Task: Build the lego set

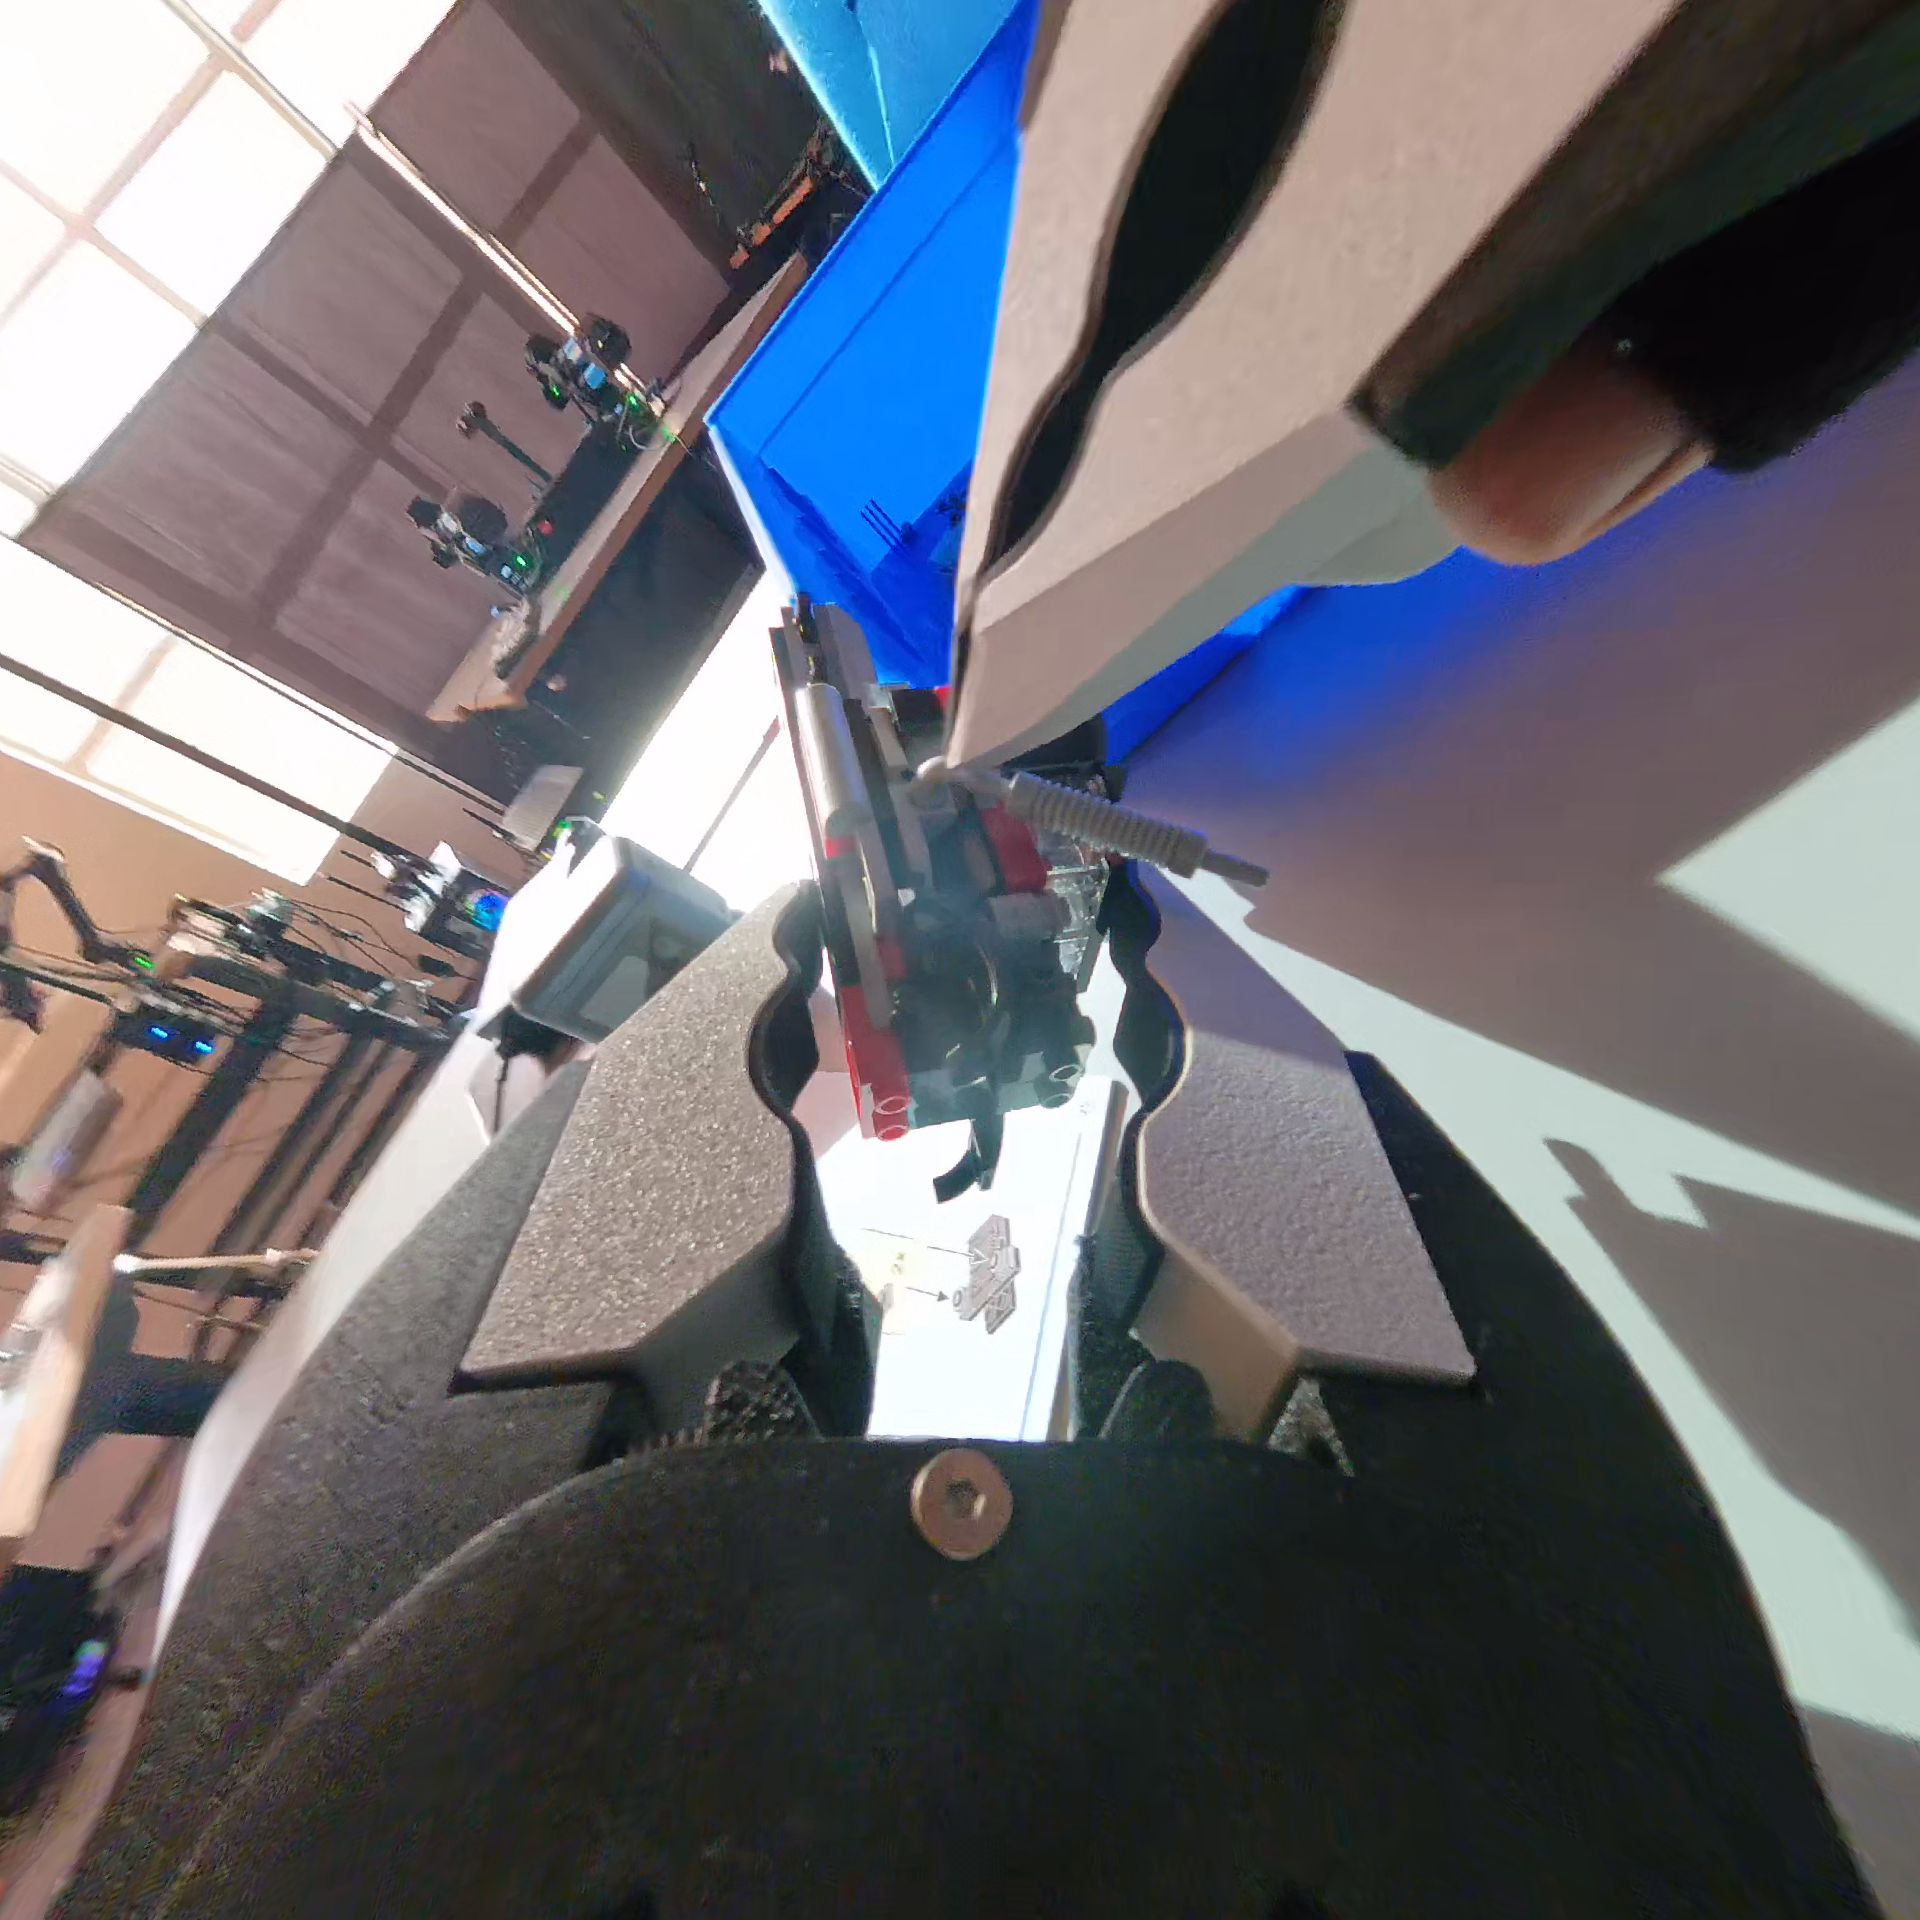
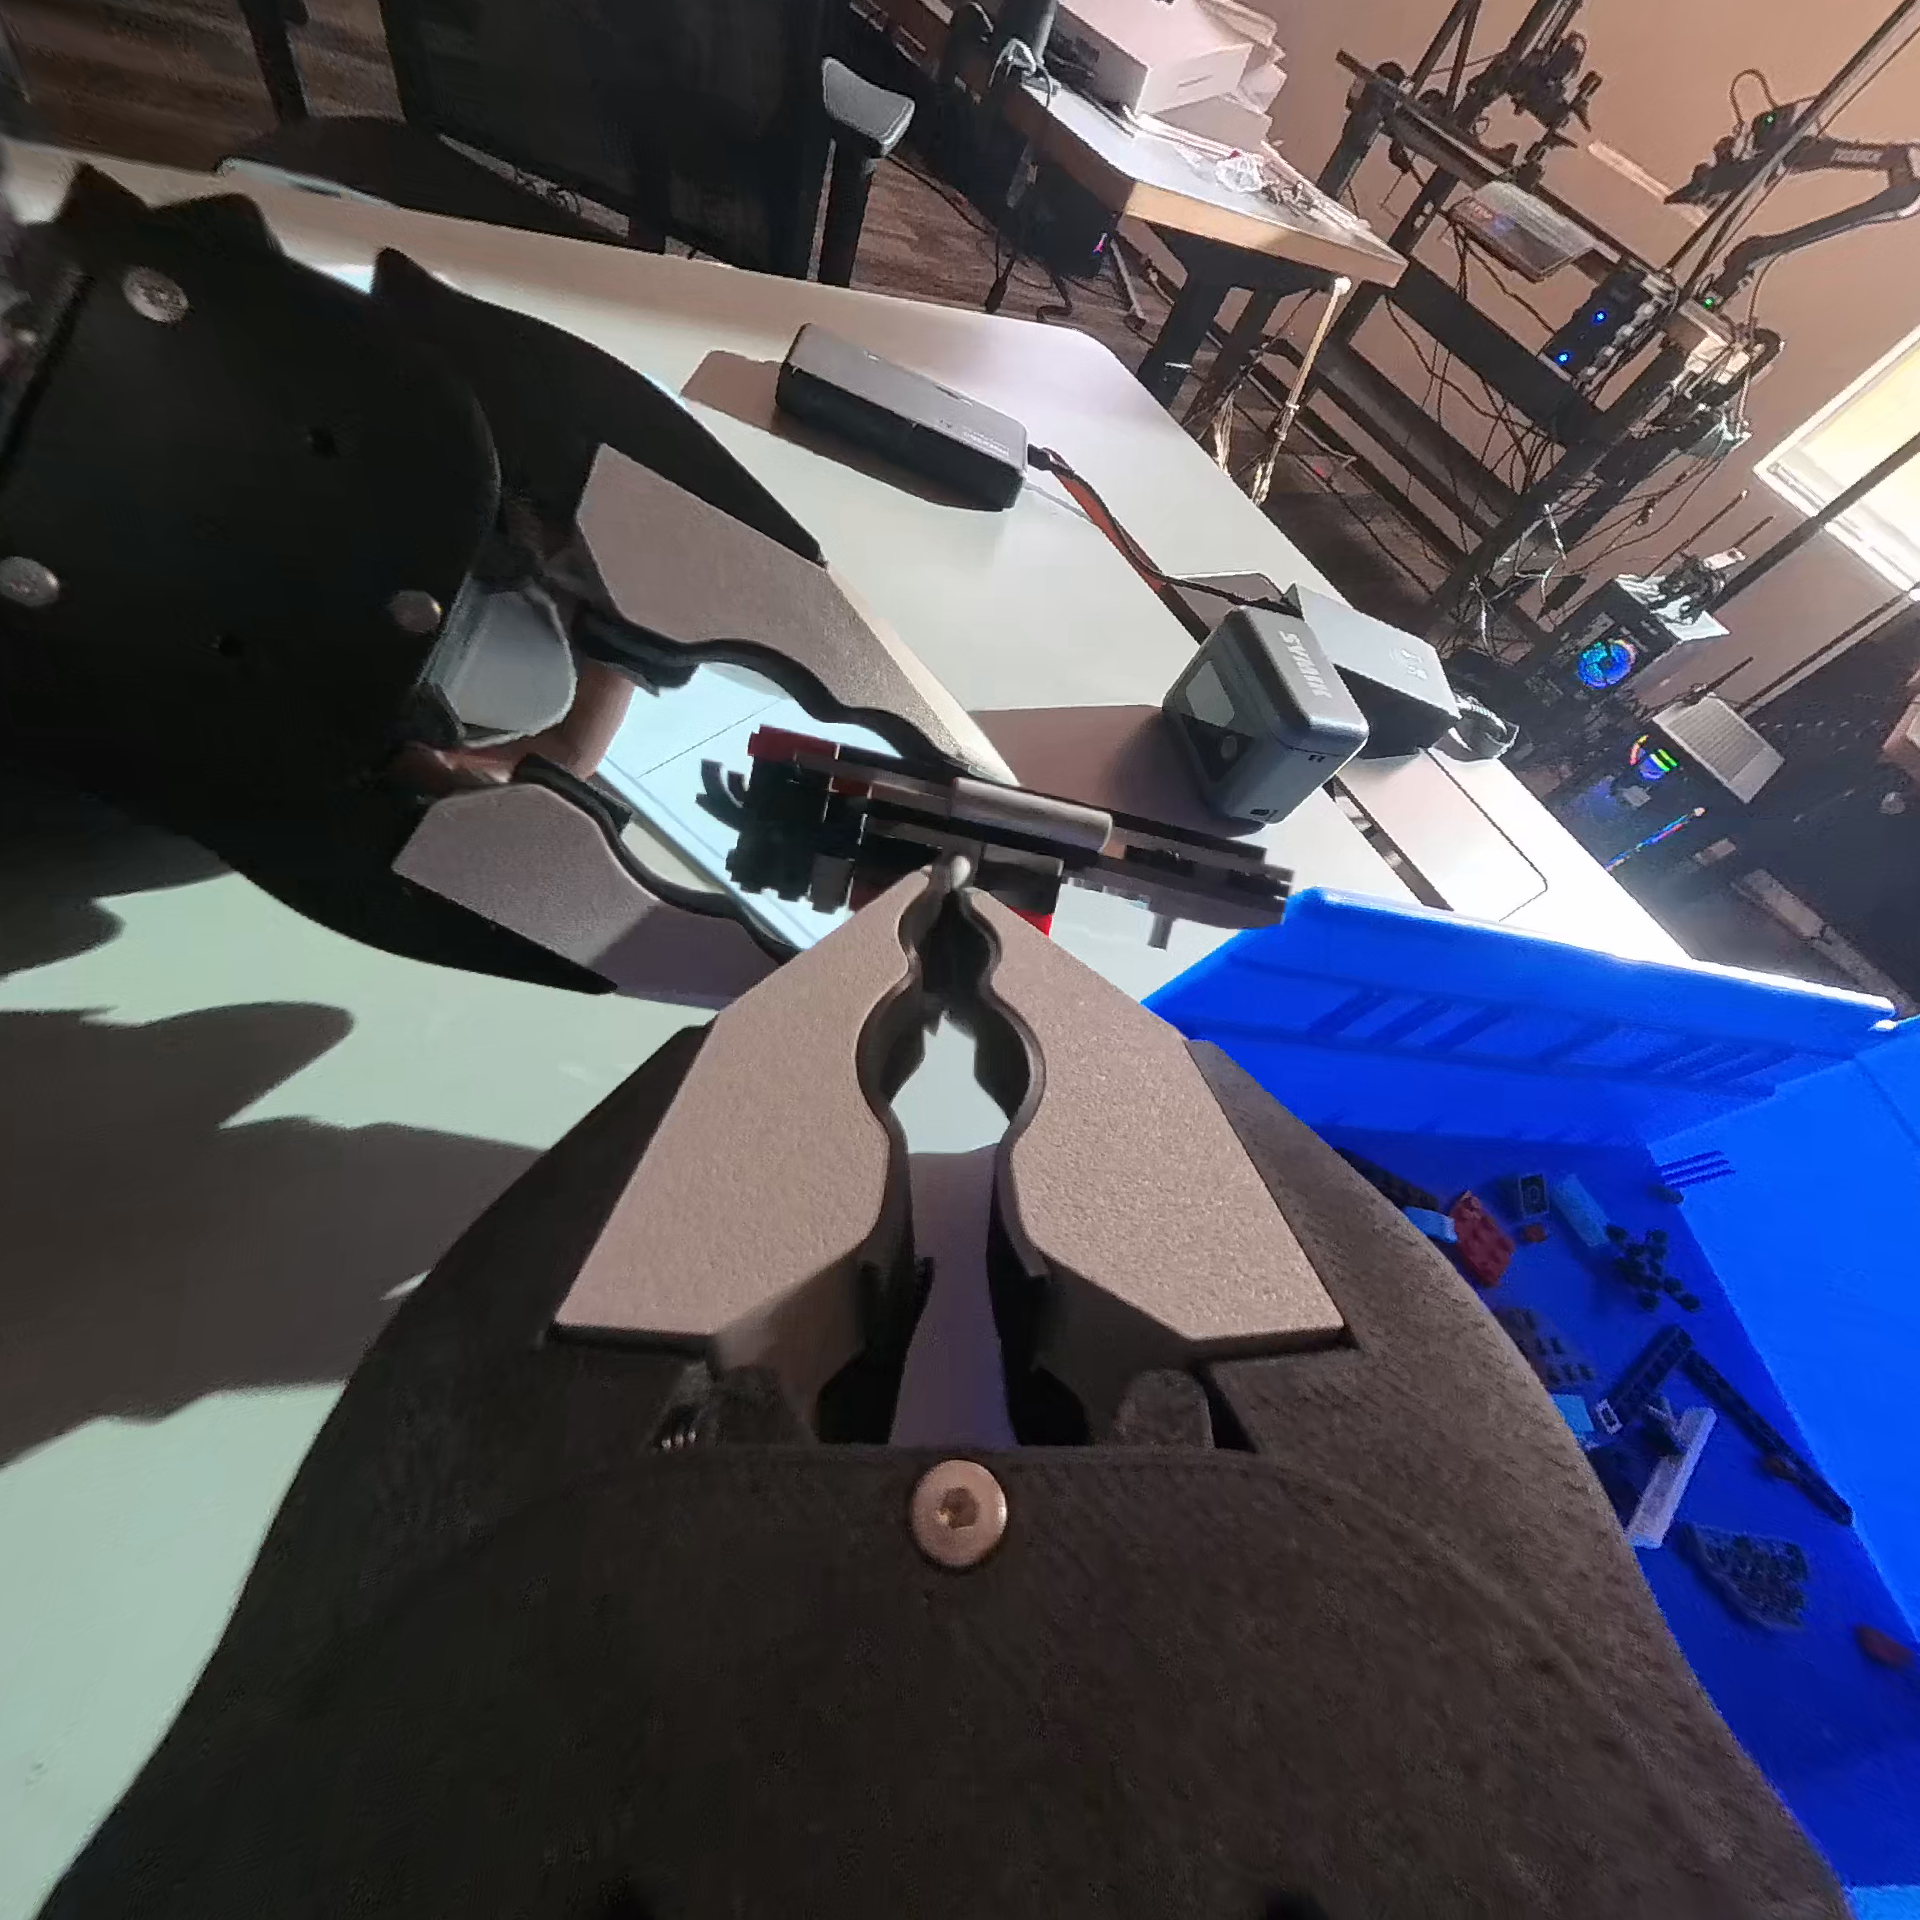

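My left gripper (image 1: 961,925) is shut on a partly built lego model (image 1: 935,997) of black, red and grey pieces and holds it above the table. The model also shows in the right wrist view (image 2: 997,831), with the left gripper (image 2: 831,831) on its left end. My right gripper (image 2: 940,888) is shut on a small grey piece (image 2: 956,868) and presses it against the model's side. In the left wrist view the right gripper (image 1: 940,764) comes in from the upper right. A grey ribbed rod (image 1: 1122,821) sticks out beside its tips.
A blue bin (image 2: 1455,1018) holding several loose bricks (image 2: 1486,1236) stands at the right. An instruction sheet (image 1: 966,1278) lies on the white table (image 2: 208,1039) under the model. A grey camera box (image 2: 1262,717) and a black flat device (image 2: 899,416) lie beyond. Left and right tips are no more than a few centimetres apart.
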A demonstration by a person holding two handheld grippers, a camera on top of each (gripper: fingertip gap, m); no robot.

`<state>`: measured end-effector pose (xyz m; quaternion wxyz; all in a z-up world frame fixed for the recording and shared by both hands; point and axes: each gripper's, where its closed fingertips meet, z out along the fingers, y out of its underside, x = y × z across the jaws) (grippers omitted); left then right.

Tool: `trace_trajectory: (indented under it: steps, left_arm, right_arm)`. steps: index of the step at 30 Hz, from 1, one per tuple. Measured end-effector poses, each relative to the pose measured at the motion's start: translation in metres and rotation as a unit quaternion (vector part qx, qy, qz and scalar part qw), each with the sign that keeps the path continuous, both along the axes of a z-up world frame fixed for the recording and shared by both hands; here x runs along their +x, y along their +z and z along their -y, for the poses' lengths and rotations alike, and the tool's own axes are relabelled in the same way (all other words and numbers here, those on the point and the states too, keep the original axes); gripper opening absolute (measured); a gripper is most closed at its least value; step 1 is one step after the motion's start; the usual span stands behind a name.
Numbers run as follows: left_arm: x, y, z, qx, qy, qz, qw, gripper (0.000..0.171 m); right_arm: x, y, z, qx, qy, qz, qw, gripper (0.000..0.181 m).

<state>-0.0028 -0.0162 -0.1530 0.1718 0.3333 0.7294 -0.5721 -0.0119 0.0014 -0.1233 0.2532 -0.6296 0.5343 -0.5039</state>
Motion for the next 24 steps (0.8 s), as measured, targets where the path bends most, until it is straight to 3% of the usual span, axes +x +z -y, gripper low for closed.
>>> trace_trajectory:
  steps: [5,7,12,17,24]
  left_arm:
    - [0.01,0.002,0.001,0.016,0.012,-0.077,0.997,0.056]
    - [0.01,0.003,0.0,0.019,0.01,-0.1,0.995,0.056]
    - [0.009,0.001,0.001,0.03,0.006,-0.127,0.991,0.056]
    - [0.008,0.0,0.001,0.032,0.004,-0.125,0.992,0.056]
    - [0.008,0.0,0.001,0.033,0.006,-0.124,0.992,0.056]
  right_arm:
    - [0.0,0.002,-0.004,0.029,-0.002,0.008,1.0,0.027]
    - [0.002,-0.005,-0.008,0.032,0.0,-0.007,0.999,0.03]
    - [0.002,-0.01,-0.009,0.021,-0.009,-0.02,1.0,0.027]
    - [0.001,-0.009,-0.009,0.01,-0.011,-0.019,1.0,0.011]
    - [0.0,-0.009,-0.007,-0.007,-0.02,-0.022,1.0,0.011]
